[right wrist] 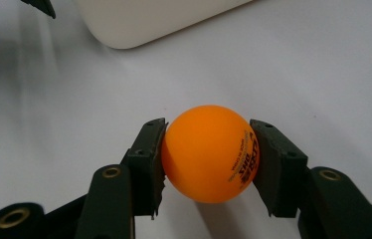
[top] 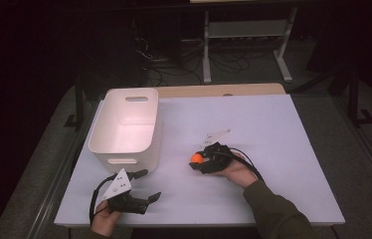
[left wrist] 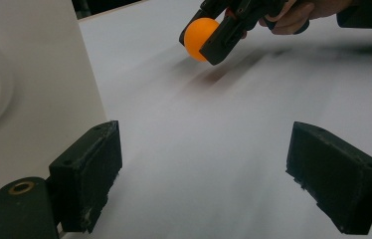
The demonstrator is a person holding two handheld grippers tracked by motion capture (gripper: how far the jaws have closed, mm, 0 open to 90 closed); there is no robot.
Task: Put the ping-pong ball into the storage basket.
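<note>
**Inspector A:** Orange plastic, one item: a single ball (right wrist: 209,153) clamped between the two black pads of the right tool (top: 197,160). The right gripper view shows both pads pressing its sides, with small black print on its right half. Count confirmed at one.

**Inspector B:** Agreed. In the high view the ball sits at the tip of the right tool, right of the worktop's middle and well apart from the bin. One white bin (top: 126,127), rectangular, with a handle slot in the far wall and another in the near wall. Its inside looks bare from above.

**Inspector A:** Tools: two. The left tool (top: 146,185) is at the near left corner of the worktop (top: 273,129), just beside the bin's near wall. Its jaws stand wide apart with nothing between them; the left gripper view confirms bare worktop in the gap.

**Inspector B:** Differences between views. The left gripper view alone shows the ball raised off the surface, with a blurred shadow beneath it. It also catches the bin's side wall at its left edge.

**Inspector A:** The print on the ball is legible nowhere else but the right gripper view. The high view adds the grey three-cornered plates, one per tool, and the person's two hands and a dark sleeve.
</note>
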